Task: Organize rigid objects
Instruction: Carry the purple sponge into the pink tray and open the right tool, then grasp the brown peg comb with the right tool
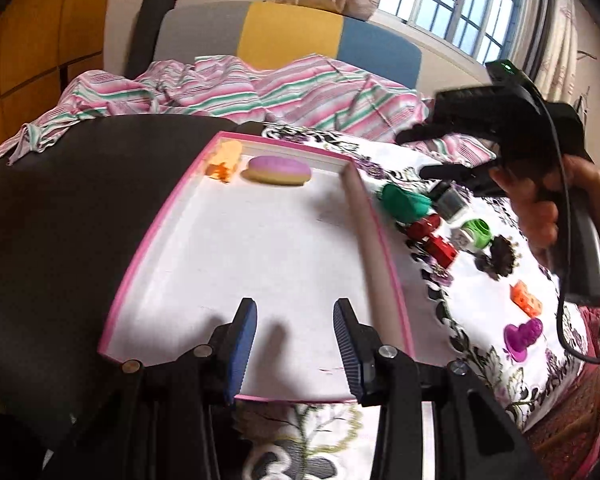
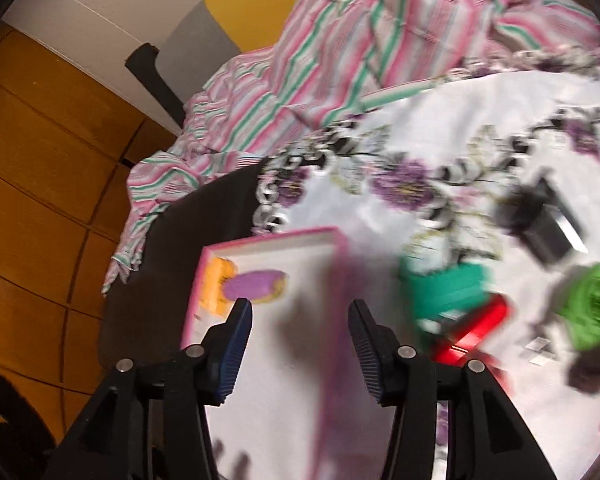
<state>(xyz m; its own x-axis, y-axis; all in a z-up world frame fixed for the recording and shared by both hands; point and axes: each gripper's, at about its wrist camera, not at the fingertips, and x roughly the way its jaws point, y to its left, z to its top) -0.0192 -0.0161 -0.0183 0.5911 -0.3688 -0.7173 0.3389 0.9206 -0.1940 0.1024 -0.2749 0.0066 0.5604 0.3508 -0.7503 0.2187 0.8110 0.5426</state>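
Pink-rimmed tray (image 1: 156, 236) holds just 2 toys so far, the orange block (image 1: 223, 164) and the doughnut (image 1: 278, 170); I count about 8 more out on the floral cloth (image 1: 476, 336). My left gripper (image 1: 295, 344) and right gripper (image 2: 300, 344) both hang spread and empty.

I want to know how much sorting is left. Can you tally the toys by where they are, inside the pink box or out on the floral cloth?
Inside the pink-rimmed box: 2 (orange toy, purple doughnut)
On the floral cloth: about 8; the cluster is partly hidden
Total: about 10
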